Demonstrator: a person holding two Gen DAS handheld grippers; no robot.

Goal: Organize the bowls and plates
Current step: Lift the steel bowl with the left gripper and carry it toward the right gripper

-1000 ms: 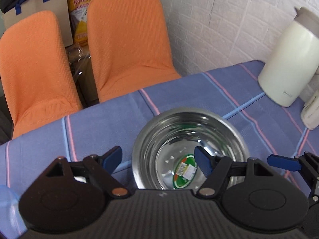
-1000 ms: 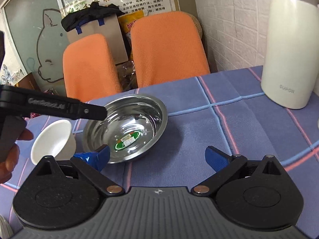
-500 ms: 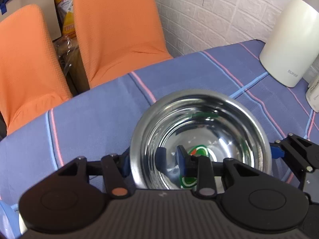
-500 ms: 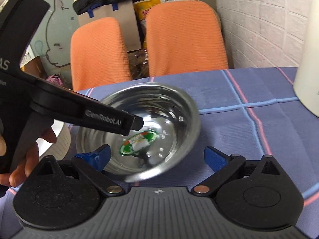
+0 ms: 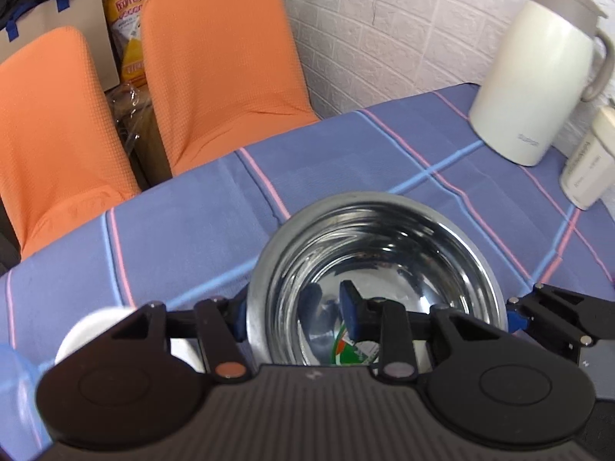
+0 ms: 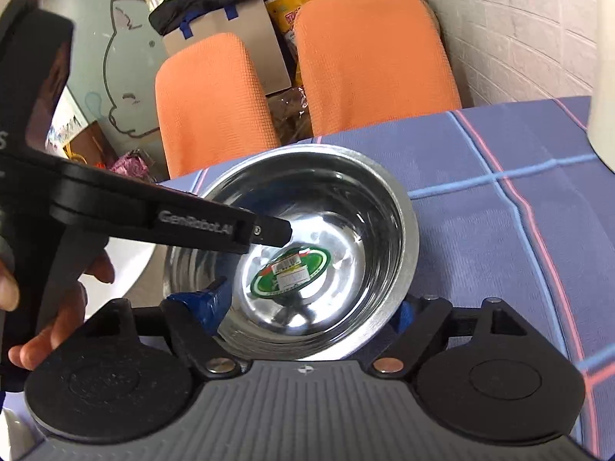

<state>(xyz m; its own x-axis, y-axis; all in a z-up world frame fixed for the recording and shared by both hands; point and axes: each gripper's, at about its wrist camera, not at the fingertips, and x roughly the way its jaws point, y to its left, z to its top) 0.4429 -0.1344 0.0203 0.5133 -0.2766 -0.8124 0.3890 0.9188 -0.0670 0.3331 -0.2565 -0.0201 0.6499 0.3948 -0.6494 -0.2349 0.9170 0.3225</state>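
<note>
A white bowl is seen at the left on the desk. The steel bowl, holding only a green label, is clamped at its near rim by the left hand-held gripper. The right hand-held gripper is spread apart around the bowl's near side. A white jug stands far right.

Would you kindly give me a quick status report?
Left gripper shut on steel bowl rim. Right gripper open, straddling bowl's near edge. White bowl close beside left gripper.

Shiny steel bowl tilted, green sticker inside
</note>
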